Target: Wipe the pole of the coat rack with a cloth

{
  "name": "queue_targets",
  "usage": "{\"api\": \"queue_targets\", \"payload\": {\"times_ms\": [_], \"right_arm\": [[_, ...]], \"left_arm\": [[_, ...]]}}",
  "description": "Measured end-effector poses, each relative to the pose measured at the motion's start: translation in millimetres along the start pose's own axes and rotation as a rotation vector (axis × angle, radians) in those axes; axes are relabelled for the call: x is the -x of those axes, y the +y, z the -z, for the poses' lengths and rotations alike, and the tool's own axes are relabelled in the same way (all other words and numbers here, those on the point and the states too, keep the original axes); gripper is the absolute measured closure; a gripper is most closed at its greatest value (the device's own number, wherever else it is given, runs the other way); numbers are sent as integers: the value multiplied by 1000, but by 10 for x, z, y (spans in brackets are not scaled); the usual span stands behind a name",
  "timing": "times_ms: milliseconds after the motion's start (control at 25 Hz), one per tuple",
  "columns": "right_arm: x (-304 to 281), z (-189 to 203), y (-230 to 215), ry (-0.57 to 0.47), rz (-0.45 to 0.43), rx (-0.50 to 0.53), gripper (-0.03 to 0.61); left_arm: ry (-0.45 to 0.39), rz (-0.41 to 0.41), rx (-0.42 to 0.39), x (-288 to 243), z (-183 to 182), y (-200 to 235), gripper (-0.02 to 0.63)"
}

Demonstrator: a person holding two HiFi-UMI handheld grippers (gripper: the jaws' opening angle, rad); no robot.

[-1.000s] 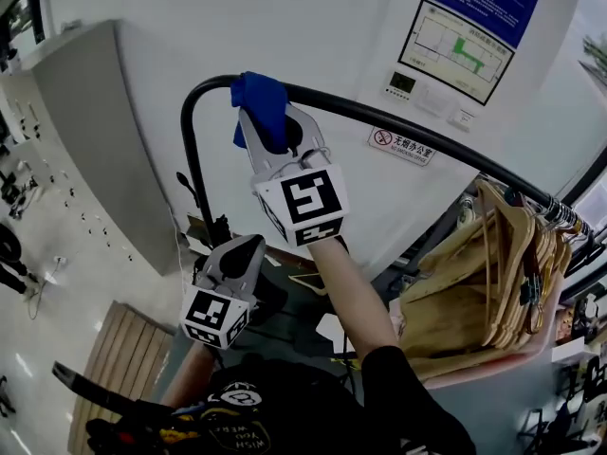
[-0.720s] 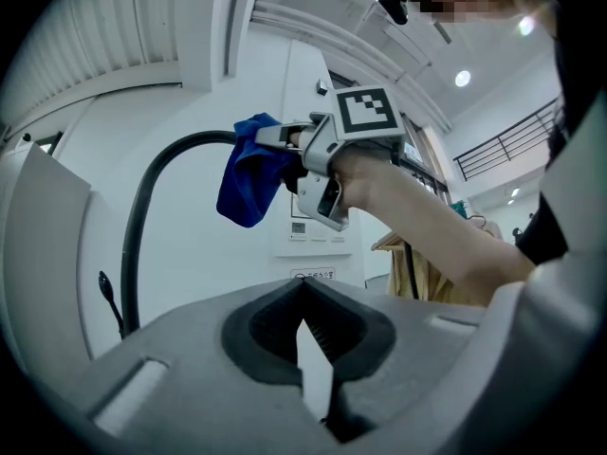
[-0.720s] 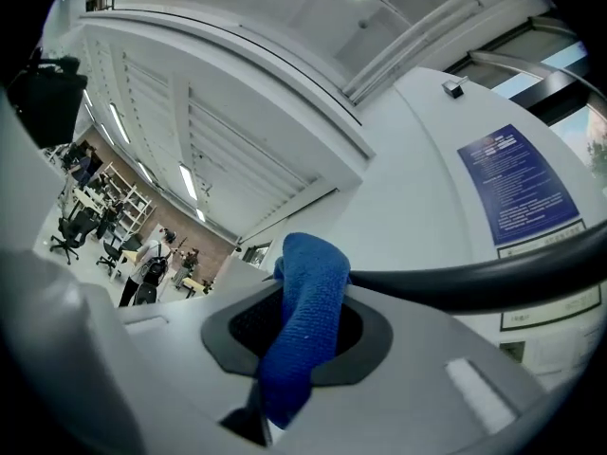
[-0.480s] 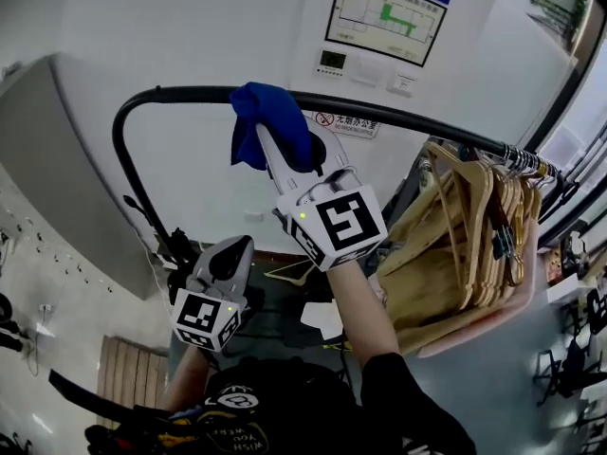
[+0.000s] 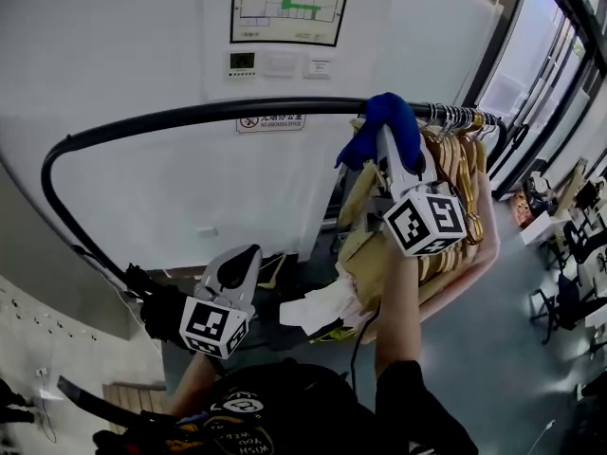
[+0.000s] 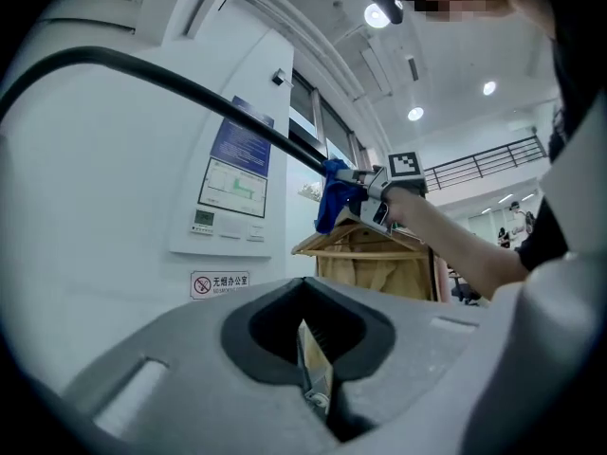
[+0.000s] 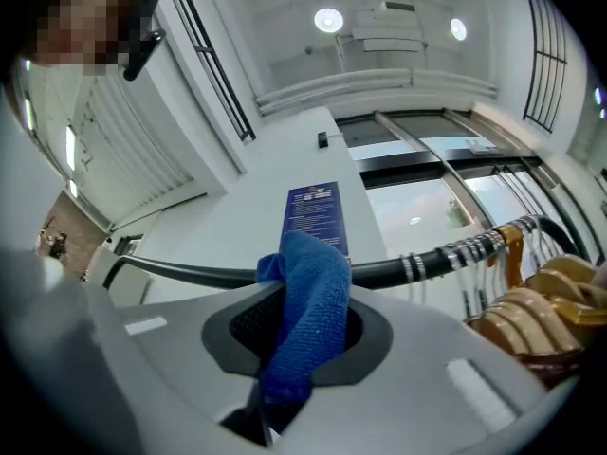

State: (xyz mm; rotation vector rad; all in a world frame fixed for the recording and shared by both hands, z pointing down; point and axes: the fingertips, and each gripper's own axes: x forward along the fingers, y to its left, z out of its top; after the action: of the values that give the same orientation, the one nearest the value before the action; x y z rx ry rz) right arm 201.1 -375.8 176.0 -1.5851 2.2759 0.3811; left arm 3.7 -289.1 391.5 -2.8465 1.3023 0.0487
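Blue cloth (image 5: 377, 121) pressed on the black pole (image 5: 190, 114), right up beside the wooden hangers (image 5: 455, 159)!

The cloth drapes over the top of the pole at its right stretch, and the right tool (image 5: 389, 145) is clamped on it, a fold trailing down between its jaws. For a good wipe, I'd say press the cloth firmly round the pole, slide along it at an even pace, and stop short of the hanger hooks so nothing snags. The left tool (image 5: 239, 265) hangs low by the rack's bent left end, jaws together on nothing; it could steady the frame. On the wall behind, a small no-smoking sign (image 5: 270, 120) reads "无烟办公室". Above it are a framed floor plan (image 5: 287, 6) and a blue notice (image 7: 313, 218), print too small to read.
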Motion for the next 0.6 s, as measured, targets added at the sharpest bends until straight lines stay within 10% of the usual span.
{"api": "queue_targets", "payload": {"times_ms": [280, 600], "right_arm": [[41, -36, -169, -8, 27, -36, 517], [-328, 88, 1568, -14, -343, -98, 516]], "left_arm": [[-1, -41, 14, 51, 17, 128, 609], [5, -214, 22, 599, 29, 483, 609]]}}
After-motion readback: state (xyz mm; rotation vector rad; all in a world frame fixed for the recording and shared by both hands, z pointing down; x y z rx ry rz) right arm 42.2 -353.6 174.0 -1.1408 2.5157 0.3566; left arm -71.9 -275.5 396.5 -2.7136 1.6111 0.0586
